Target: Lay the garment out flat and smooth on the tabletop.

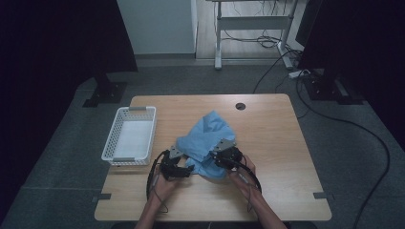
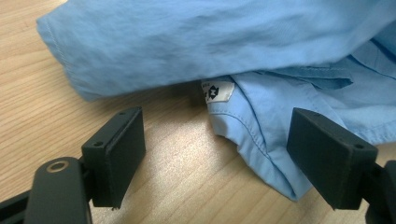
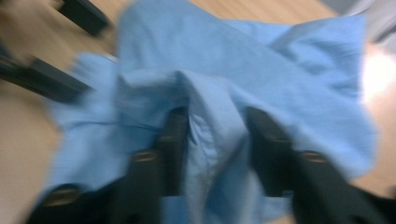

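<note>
With a fold of the blue shirt (image 3: 205, 93) bunched between the right gripper (image 3: 217, 140) fingers, pinch firmly before lifting, while the left gripper (image 2: 233, 149), fingers wide, takes the labelled hem on the table (image 2: 177, 172)

Your light blue shirt (image 1: 208, 140) lies crumpled in a loose heap at the middle of the high view, one corner peaking toward the upper right and the rest spilling down toward the lower centre. In the left gripper view, a folded, stitched hem sits at centre right, with a small white label (image 2: 217, 92) beneath the upper fold.
</note>
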{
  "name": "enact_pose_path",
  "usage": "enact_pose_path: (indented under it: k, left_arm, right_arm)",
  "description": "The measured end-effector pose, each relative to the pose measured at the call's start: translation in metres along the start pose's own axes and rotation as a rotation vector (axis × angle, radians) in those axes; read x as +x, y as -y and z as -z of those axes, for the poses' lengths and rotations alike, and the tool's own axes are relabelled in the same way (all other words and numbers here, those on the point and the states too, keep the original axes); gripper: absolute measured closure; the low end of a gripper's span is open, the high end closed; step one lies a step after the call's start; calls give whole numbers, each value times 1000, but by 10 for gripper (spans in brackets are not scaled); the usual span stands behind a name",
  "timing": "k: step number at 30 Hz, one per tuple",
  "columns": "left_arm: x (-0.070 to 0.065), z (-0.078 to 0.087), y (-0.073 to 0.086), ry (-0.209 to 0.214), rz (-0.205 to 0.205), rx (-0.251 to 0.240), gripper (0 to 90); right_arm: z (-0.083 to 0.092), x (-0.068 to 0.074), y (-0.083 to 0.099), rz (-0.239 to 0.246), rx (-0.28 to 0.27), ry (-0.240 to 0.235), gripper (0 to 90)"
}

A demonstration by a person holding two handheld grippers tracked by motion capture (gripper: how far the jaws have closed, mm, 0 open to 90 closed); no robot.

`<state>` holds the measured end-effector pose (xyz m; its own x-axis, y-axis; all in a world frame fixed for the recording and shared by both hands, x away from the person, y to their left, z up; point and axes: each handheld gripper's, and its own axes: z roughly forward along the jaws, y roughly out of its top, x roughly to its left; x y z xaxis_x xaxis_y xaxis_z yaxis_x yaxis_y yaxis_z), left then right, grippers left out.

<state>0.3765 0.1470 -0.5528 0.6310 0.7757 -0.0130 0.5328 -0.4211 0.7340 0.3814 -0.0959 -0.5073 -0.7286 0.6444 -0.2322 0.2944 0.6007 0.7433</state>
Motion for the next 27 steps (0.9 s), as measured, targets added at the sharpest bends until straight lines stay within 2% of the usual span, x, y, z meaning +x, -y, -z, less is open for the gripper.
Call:
enact_pose_path:
  k: [1,3,5,6,8,10,11,12,14,15,16,17,18,20,22,24,25,27]
  left_arm:
    - [0,0,0,0,1,-1,195]
    - [2,2,1,-2,1,0,210]
    - [4,3,2,-6,7,-1,228]
    - [5,4,2,-8,7,1,231]
    - [6,4,2,-10,11,1,231]
    - [7,4,2,-11,18,0,228]
    - [6,4,2,-34,-7,3,255]
    - [8,4,3,-33,0,1,261]
    - [13,5,3,-61,16,2,278]
    - [13,5,3,-61,16,2,278]
    - [16,6,4,-75,28,3,278]
    - [18,7,4,-80,33,5,278]
    - [20,7,4,-80,34,8,278]
    - [20,8,2,-84,37,24,297]
    - [17,10,-1,-69,43,13,305]
    - [11,13,-5,-3,52,-32,294]
    - [4,14,-8,28,41,-45,277]
    - [-7,13,-13,35,7,-48,249]
  right_arm:
    - [-1,0,-1,30,14,38,694]
    - [2,-6,2,24,25,109,777]
    - [11,-26,14,-56,25,152,812]
    - [16,-38,22,-113,33,161,814]
    - [25,-56,40,-191,44,166,814]
    - [33,-70,58,-280,39,115,806]
    - [35,-73,66,-302,43,97,806]
    - [36,-74,73,-299,65,118,804]
    - [39,-76,87,-321,95,102,797]
    - [39,-76,87,-321,95,102,797]
    - [44,-76,103,-321,133,101,786]
    - [47,-75,107,-338,138,68,773]
    - [47,-75,107,-338,138,68,773]
    - [52,-70,114,-342,141,33,737]
    - [57,-63,119,-355,128,-17,675]
    - [64,-56,122,-364,125,-73,559]
    - [69,-52,123,-361,124,-88,506]
    - [80,-46,125,-354,112,-136,429]
